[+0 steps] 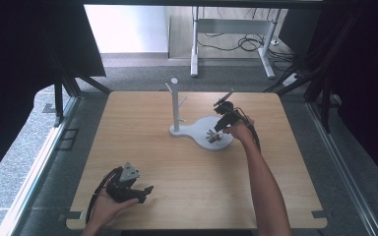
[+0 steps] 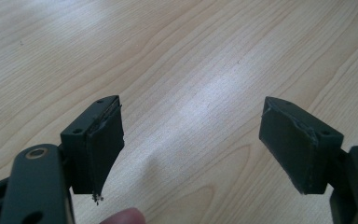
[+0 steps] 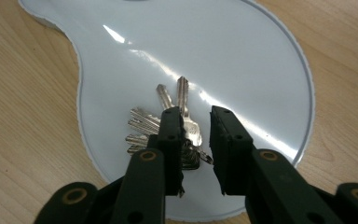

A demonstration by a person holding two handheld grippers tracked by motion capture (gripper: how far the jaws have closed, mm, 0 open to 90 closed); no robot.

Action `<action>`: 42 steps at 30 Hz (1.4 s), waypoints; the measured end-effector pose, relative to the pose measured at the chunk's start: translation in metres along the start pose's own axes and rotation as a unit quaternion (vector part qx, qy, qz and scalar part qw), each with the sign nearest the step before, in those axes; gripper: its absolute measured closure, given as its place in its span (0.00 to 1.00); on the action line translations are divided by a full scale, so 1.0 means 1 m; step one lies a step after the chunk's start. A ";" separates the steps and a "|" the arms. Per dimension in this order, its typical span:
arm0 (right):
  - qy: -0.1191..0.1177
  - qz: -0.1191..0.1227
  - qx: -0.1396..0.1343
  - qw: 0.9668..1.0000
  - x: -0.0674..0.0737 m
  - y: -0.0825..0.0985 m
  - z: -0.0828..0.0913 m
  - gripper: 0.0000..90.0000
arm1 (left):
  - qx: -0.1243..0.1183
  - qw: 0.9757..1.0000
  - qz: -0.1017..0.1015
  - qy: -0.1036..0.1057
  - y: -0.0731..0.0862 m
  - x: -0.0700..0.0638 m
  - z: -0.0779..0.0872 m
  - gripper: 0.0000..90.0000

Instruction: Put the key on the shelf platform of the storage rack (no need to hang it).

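Observation:
A bunch of silver keys [image 1: 211, 136] lies fanned out on the round end of a white glossy base plate [image 1: 199, 129]. A thin post with pegs [image 1: 176, 105] rises from the plate's narrow end. My right gripper [image 1: 218, 131] points down at the keys. In the right gripper view its jaws [image 3: 196, 116] stand a little apart over the keys [image 3: 144, 122], with the key heads in the gap and the pads not pressing on them, on the white plate [image 3: 214, 46]. My left gripper [image 1: 146, 193] rests near the table's front left, its jaws [image 2: 191, 140] wide apart over bare wood.
The wooden table [image 1: 187, 172] has free room across its middle and front. A fingertip [image 2: 121, 217] shows at the bottom of the left gripper view. Beyond the table's far edge stand a desk frame [image 1: 231, 29] and cables on the floor.

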State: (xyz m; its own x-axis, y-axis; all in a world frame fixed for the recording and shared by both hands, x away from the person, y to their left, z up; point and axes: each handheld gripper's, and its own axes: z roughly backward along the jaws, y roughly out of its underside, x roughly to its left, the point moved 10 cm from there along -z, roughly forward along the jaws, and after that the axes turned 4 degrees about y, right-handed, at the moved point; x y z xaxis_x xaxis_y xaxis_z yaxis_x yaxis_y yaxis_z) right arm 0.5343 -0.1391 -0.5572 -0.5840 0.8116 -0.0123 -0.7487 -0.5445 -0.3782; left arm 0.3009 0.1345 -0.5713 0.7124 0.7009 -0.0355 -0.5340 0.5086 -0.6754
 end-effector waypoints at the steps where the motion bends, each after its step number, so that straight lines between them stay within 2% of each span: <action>1: 0.001 0.001 -0.003 1.000 0.000 0.000 0.002 0.80 | 0.000 1.000 0.000 0.000 0.000 0.000 0.000 0.25; 10: 0.013 0.000 -0.037 0.999 0.004 -0.005 0.023 0.63 | 0.000 1.000 -0.001 0.001 -0.001 -0.002 -0.001 0.25; 14: 0.008 0.005 -0.066 0.998 0.008 -0.005 0.032 0.59 | 0.002 1.000 -0.003 0.000 0.000 -0.003 -0.002 0.25; 19: -0.003 0.015 -0.083 0.996 0.014 0.004 0.039 0.56 | 0.004 1.000 -0.005 0.000 0.000 -0.004 -0.003 0.25; 23: -0.006 0.027 -0.092 0.995 0.018 0.014 0.042 0.54 | 0.004 1.000 -0.003 0.000 0.000 -0.004 -0.004 0.25; 33: -0.016 0.038 -0.115 0.992 0.025 0.046 0.054 0.52 | 0.007 1.000 -0.005 0.000 0.000 -0.006 -0.006 0.25; 42: -0.018 0.022 -0.149 0.988 0.026 0.081 0.071 0.52 | 0.010 1.000 -0.011 0.002 0.000 -0.009 -0.008 0.24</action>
State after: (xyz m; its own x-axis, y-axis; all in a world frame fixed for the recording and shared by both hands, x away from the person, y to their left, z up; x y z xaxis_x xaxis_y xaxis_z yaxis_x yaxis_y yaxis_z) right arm 0.4358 -0.1772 -0.5222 -0.6295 0.7770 -0.0035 -0.6000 -0.4889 -0.6332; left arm 0.2979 0.1239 -0.5771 0.7255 0.6878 -0.0245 -0.5281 0.5336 -0.6606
